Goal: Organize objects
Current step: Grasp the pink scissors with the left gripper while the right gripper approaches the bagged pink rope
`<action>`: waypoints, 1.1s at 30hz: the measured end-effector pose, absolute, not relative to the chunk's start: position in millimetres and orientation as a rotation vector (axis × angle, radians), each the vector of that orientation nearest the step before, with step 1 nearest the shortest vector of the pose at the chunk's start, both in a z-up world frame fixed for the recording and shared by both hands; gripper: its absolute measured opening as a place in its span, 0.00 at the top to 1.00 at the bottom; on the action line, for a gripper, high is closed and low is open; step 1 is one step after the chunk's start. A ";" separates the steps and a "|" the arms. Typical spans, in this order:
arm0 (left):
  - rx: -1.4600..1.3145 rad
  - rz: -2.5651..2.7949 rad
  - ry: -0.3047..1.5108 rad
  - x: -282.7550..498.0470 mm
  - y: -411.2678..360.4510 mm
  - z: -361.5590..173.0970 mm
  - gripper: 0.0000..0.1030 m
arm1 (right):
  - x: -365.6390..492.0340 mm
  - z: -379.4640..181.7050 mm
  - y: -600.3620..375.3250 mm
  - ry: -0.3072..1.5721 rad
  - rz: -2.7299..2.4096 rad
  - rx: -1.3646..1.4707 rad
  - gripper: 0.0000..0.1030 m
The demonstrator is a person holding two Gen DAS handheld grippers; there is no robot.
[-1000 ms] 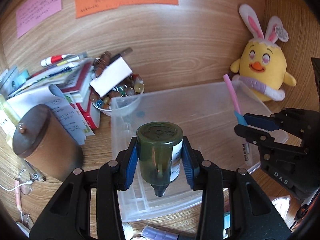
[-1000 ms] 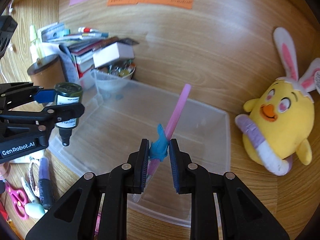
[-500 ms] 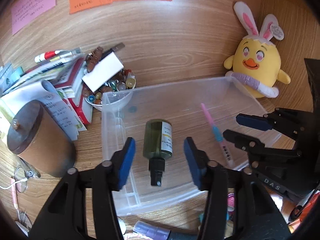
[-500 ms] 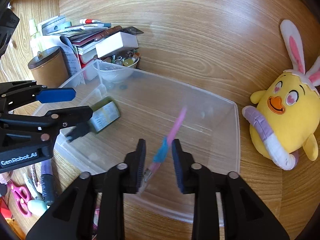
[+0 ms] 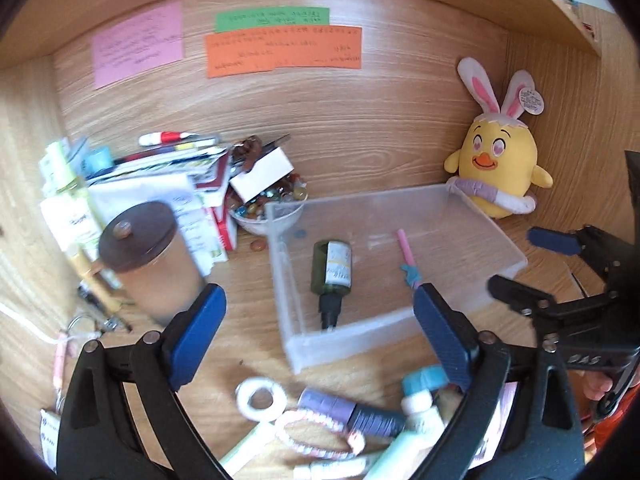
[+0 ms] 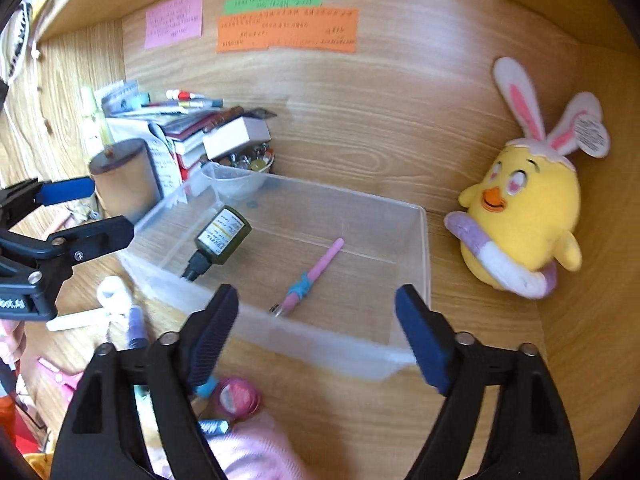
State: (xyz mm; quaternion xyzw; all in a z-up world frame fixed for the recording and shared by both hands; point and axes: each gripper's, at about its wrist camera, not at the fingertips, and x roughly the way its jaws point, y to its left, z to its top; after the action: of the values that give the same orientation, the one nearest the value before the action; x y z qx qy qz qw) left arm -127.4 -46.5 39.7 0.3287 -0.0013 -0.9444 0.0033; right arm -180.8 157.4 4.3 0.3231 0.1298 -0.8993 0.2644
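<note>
My left tool (image 5: 320, 328) was released, its blue pads spread wide and gripping nothing, held above the near-left corner of the bin (image 5: 288, 280). My right tool (image 6: 316, 332) was likewise released, jaws wide apart, positioned over the bin's near wall (image 6: 320, 340). The clear bin sat on the desk (image 6: 460, 400) against the wooden back panel. Inside it, the green bottle (image 5: 332, 266) lay on its side near the left wall, its black cap pointing toward the near edge, label facing up. The pink pen (image 6: 308, 280) lay flat on the bin floor to the right of the bottle and apart from it, its blue grip toward the near wall. Neither item touched either tool. Outside the bin, a yellow chick plush (image 6: 528, 216) with rabbit ears sat just beside the bin's far-right corner. To the left stood a brown lidded jar (image 5: 148, 252), a stack of books (image 5: 160, 184) with markers on top, and a bowl (image 5: 268, 216) of small coloured items with a white box resting on it. On the desk in front of the bin lay a white tape roll (image 5: 260, 398), a purple tube (image 5: 348, 412) and a pink tape roll (image 6: 236, 398); other items there were too blurred to identify. Pink, green and orange notes (image 6: 286, 30) were stuck on the back panel.
</note>
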 end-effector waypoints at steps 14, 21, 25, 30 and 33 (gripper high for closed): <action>1.256 -2.865 0.002 -36.6 -68.3 -25.5 0.05 | -84.7 -44.8 162.6 0.351 -2.384 0.931 0.14; 1.346 -2.870 -0.048 -2.8 -68.6 -52.9 0.05 | -71.7 -64.6 157.0 0.424 -2.415 0.953 0.14; 1.389 -2.858 -0.123 3.3 -64.2 -64.8 0.05 | -69.7 -64.9 161.5 0.457 -2.428 0.951 0.14; 1.396 -2.869 -0.099 5.9 -64.2 -72.2 0.07 | -74.4 -65.4 181.0 0.426 -2.435 0.995 0.14; 1.397 -2.893 -0.036 5.3 -64.5 -72.1 0.23 | -78.7 -63.9 195.2 0.391 -2.442 1.024 0.14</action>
State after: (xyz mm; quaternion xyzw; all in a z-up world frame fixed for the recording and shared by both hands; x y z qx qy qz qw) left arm 5.3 -64.5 -72.1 0.4346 -0.0112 -0.8998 -0.0358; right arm -78.7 195.2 -63.9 0.3723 0.1421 -0.8878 0.2301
